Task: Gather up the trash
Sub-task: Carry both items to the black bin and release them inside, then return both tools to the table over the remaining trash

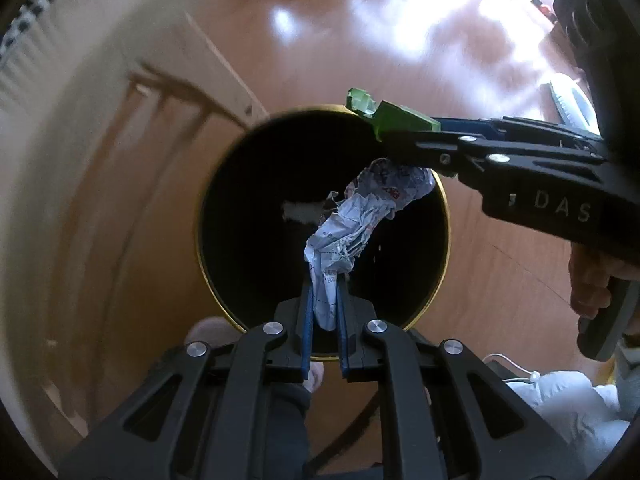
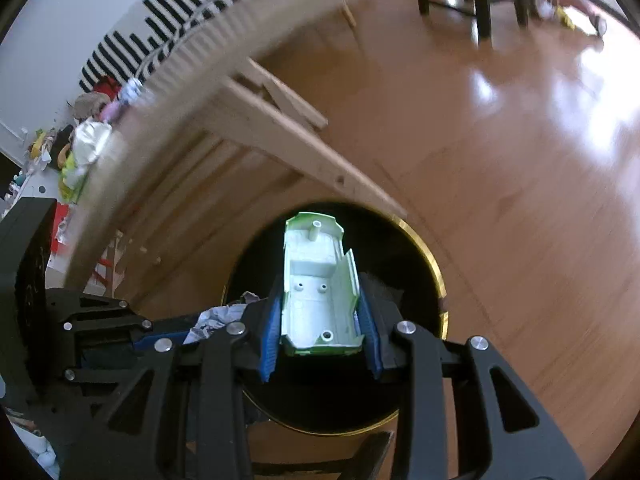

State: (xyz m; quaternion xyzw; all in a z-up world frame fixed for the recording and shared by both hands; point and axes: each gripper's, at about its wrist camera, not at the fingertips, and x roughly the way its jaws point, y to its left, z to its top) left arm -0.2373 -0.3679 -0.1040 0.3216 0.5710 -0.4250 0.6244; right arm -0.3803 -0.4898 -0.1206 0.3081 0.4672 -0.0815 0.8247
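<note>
Crumpled paper (image 1: 348, 232) looks light and soft, so a pinch on its lower tail should hold it; the left gripper (image 1: 324, 316) is clamped on exactly that end, and the wad rises from the blue pads over the mouth of the black bin (image 1: 208, 208). Beyond it, the green plastic shell (image 2: 318, 280) seems rigid, light and smooth-sided. The right gripper (image 2: 320, 328) squeezes its side walls, holding it above the same opening, beside the paper.
</note>
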